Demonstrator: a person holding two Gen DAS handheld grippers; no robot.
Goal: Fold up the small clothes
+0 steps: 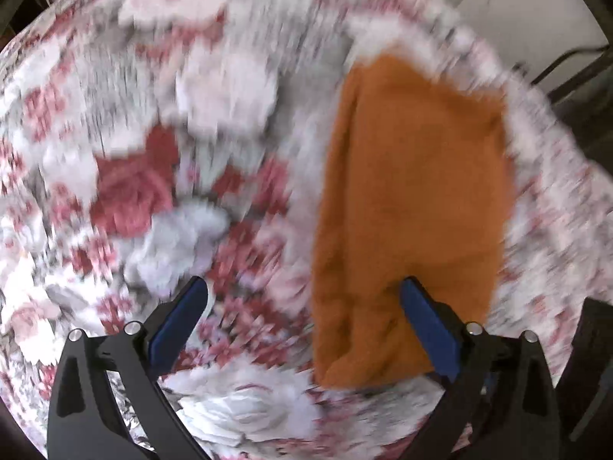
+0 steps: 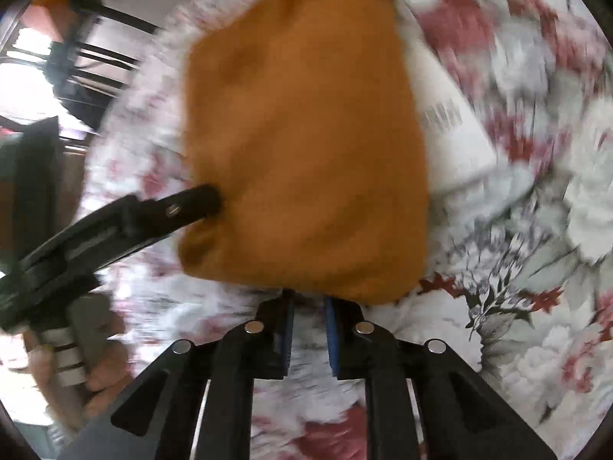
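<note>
An orange cloth (image 2: 302, 145) lies flat as a compact, roughly rectangular shape near the edge of a table covered by a floral tablecloth (image 2: 536, 230), so it looks at least partly folded, though blur hides how many layers there are. The right gripper (image 2: 309, 303) is nearly pressed together at the cloth's near edge, whether it pinches fabric cannot be told; the left gripper (image 1: 302, 295) is spread wide, one finger over the cloth. A white paper (image 2: 456, 134) lies partly under the cloth's far side.
</note>
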